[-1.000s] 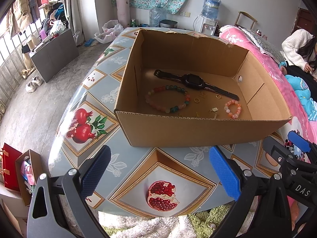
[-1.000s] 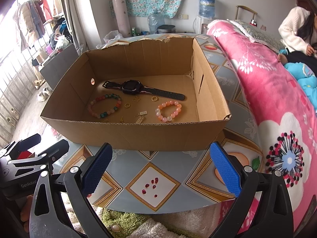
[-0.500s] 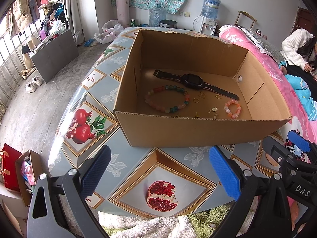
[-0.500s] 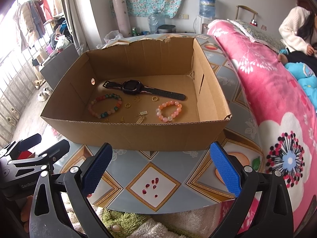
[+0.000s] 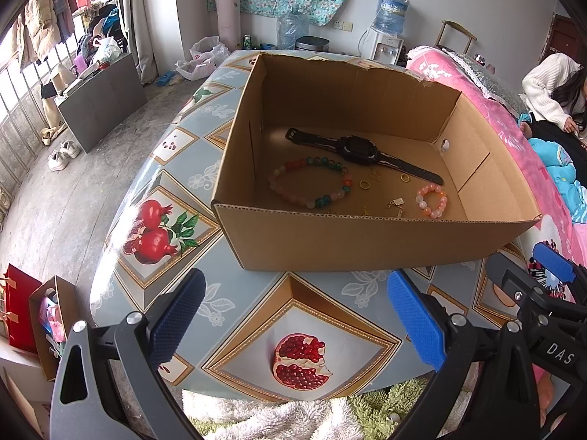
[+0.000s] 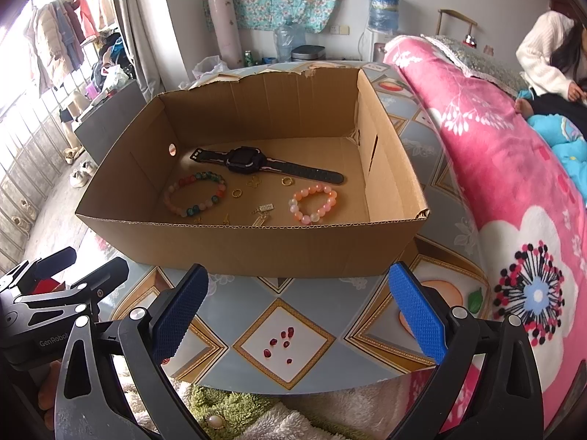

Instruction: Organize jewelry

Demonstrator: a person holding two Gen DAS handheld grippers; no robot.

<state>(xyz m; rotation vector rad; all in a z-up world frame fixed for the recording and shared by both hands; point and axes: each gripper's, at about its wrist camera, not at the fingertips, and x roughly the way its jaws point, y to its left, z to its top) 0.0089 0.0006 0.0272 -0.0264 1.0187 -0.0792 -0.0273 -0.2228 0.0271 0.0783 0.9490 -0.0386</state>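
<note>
An open cardboard box stands on the patterned table. Inside lie a black watch, a multicoloured bead bracelet, a smaller pink bead bracelet, gold rings and small gold chain pieces. My left gripper is open and empty, in front of the box's near wall. My right gripper is open and empty, also in front of the box, and shows at the left wrist view's right edge.
The table has a fruit-print glossy top with its near edge just below the grippers. A pink flowered blanket lies to the right, with a person behind it. A water dispenser and grey cabinet stand farther off.
</note>
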